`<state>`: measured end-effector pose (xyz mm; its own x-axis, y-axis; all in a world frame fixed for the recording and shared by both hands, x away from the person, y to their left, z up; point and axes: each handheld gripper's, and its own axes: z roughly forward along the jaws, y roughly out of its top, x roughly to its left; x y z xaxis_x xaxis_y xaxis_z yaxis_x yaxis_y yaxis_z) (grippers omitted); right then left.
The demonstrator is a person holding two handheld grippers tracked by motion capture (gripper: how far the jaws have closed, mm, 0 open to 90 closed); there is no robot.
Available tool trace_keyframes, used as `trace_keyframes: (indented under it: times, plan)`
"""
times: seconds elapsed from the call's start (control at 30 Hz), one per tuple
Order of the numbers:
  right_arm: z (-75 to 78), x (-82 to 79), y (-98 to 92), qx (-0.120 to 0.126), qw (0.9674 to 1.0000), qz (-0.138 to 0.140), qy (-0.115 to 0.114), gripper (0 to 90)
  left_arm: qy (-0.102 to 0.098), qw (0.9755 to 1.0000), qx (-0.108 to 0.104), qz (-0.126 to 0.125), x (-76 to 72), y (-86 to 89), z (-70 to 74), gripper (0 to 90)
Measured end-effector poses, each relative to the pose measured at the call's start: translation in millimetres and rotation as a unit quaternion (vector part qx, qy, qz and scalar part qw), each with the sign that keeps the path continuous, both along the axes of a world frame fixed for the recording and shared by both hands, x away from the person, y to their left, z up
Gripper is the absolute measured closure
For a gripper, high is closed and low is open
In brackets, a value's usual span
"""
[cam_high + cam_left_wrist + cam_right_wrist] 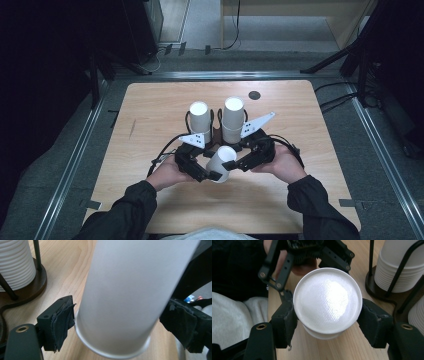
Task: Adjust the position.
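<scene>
A white paper cup [221,162] hangs tilted over the table's front middle, held from both sides. My left gripper [212,175] is shut on its rim end; in the left gripper view the cup wall [125,290] sits between the cloth-covered pads [62,322]. My right gripper [232,164] is shut on the base end, and the round cup bottom [327,300] faces the right gripper view's camera. A second edge shows just under that bottom, as of a nested cup. Behind stand two stacks of white cups [200,120] [233,117] in a black wire holder [216,131].
The wooden table [150,110] has a small black round spot [254,95] at the back right. The holder's dark base [37,282] and a cup stack [15,265] lie close beside the left jaw. Another stack [397,267] stands right of the right gripper.
</scene>
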<state>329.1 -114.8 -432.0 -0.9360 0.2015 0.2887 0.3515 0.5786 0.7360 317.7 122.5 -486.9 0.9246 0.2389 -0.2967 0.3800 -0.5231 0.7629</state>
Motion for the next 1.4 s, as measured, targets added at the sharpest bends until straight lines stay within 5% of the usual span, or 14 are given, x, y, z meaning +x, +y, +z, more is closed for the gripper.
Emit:
trace_keyframes:
  times: [0.33, 0.7, 0.9, 1.4]
  plan:
    - [1.7, 0.8, 0.5, 0.014, 0.9999, -0.006, 0.007, 35.7, -0.038, 0.999, 0.002, -0.022, -3.9, -0.3, 2.3, 23.8]
    - [0.6, 3.4, -1.5, 0.03, 0.9993, 0.0, 0.021, 29.8, -0.042, 0.9986, 0.008, -0.032, -2.3, 2.1, 8.7, 27.6]
    - [-0.9, 4.0, -5.0, 0.017, 0.9997, -0.014, 0.002, 23.1, -0.039, 0.9988, 0.014, -0.027, 1.4, 10.6, 15.2, 27.4]
    - [-16.9, -4.5, -16.1, 0.011, 0.999, -0.042, -0.012, 26.5, -0.038, 0.9962, 0.061, -0.048, 11.8, 20.0, 30.8, 27.2]
